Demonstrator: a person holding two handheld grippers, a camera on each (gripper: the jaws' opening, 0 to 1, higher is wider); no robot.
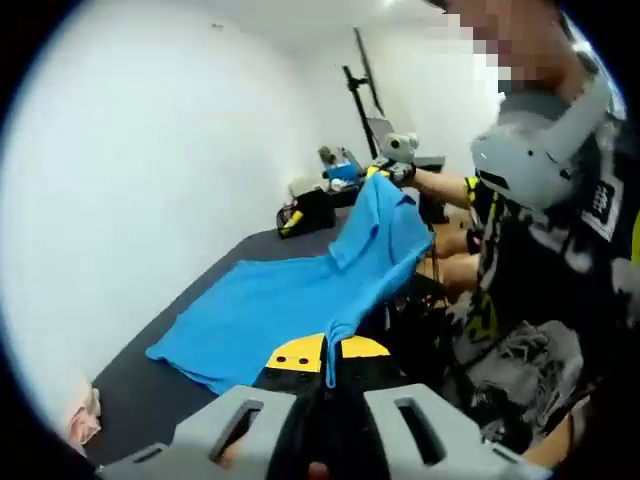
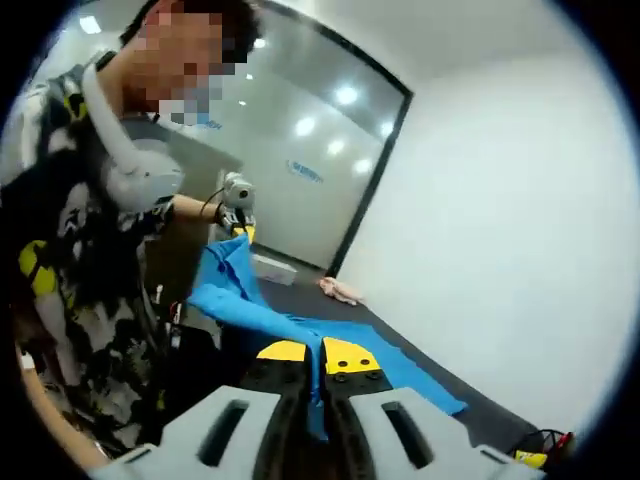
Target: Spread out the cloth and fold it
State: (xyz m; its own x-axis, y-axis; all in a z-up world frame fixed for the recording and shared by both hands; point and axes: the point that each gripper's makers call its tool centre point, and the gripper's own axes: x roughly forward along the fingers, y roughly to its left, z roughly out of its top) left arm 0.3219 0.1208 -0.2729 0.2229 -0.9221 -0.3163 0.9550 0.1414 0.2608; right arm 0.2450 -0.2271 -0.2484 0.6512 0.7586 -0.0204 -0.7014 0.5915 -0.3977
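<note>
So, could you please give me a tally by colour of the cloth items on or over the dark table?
Blue: 1, the blue cloth, held up along one edge by the left gripper and the right gripper
Pink: 1, the pink cloth, lying crumpled on the table
Total: 2

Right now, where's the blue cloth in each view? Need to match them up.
Left gripper view: the blue cloth runs from the left gripper at bottom centre, up right to the right gripper.
Right gripper view: it runs from the right gripper at bottom centre, up left to the left gripper.
Shared landmark: the dark table beneath, with a pink cloth on it.
</note>
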